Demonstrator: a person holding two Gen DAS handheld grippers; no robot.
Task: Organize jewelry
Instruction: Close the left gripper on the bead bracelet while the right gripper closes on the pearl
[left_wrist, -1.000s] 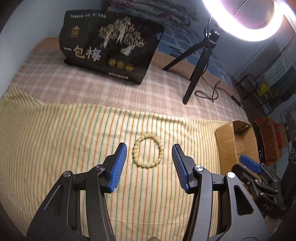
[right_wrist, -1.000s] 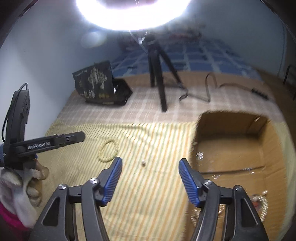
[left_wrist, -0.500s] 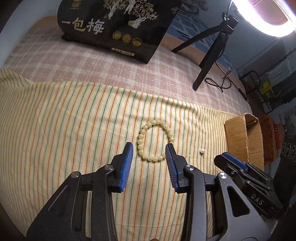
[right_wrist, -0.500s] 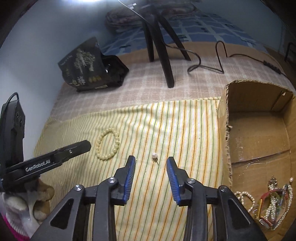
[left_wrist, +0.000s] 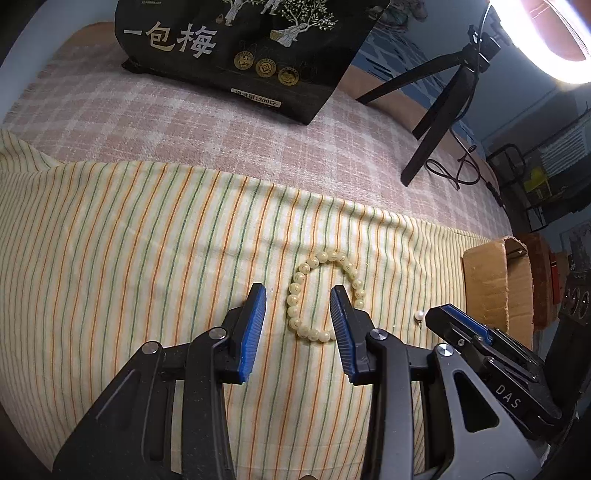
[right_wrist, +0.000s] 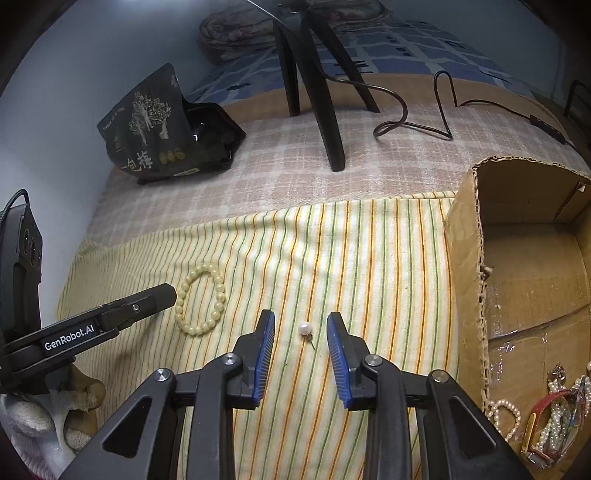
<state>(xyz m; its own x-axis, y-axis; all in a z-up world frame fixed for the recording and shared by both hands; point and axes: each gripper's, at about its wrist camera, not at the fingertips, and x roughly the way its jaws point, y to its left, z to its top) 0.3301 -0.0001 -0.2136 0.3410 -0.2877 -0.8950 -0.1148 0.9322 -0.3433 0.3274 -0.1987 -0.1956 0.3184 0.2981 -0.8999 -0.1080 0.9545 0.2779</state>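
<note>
A cream bead bracelet (left_wrist: 322, 295) lies flat on the yellow striped cloth (left_wrist: 147, 240). My left gripper (left_wrist: 298, 295) is open, its blue fingers straddling the bracelet's near left side, low over the cloth. The bracelet also shows in the right wrist view (right_wrist: 201, 303). A small pearl stud earring (right_wrist: 305, 329) lies on the cloth between the open fingers of my right gripper (right_wrist: 301, 322). It also shows in the left wrist view (left_wrist: 419, 316). The cardboard box (right_wrist: 517, 280) at the right holds several pieces of jewelry (right_wrist: 546, 417).
A black snack bag (left_wrist: 240, 48) stands at the back on the pink checked blanket. A black tripod (right_wrist: 317, 96) with a ring light (left_wrist: 546, 40) and its cable (right_wrist: 413, 122) stands behind the cloth. The box wall (left_wrist: 487, 280) is right of both grippers.
Both grippers moved forward and down and narrowed their openings. The left now straddles the bracelet's edge; the right now has the pearl earring between its fingers.
</note>
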